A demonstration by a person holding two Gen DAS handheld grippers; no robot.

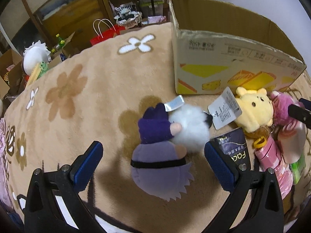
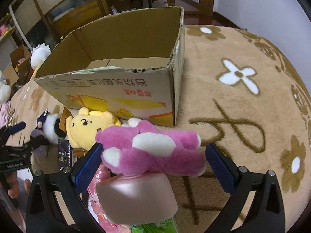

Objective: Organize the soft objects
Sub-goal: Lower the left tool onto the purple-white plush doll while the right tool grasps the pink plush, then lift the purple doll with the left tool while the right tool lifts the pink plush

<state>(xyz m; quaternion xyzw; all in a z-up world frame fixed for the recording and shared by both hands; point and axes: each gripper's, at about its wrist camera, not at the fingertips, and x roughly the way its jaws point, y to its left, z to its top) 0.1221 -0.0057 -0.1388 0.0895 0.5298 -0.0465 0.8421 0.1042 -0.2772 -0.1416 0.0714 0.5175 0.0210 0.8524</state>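
A: Where is the purple doll (image 1: 161,155)?
B: On the rug (image 1: 77,97), between the wide-apart left tongs (image 1: 153,163).
A: And the pink teddy (image 2: 155,149)?
B: Near the box (image 2: 124,89), between the spread right tongs (image 2: 153,165), not squeezed.

Red paper bag (image 1: 106,34) with white handles beyond blanket edge; green-capped bottles (image 1: 59,42) beside it.

We find both views evenly lit by soft indoor light from above, colours slightly warm. The purple doll (image 1: 159,167) casts a soft shadow leftward on the beige rug (image 1: 87,106). Fisheye distortion bows the cardboard box (image 2: 124,89) and blackens the corners. The pink bottle (image 2: 136,198) nearest the right wrist lens is blurred; background shelves are dim.
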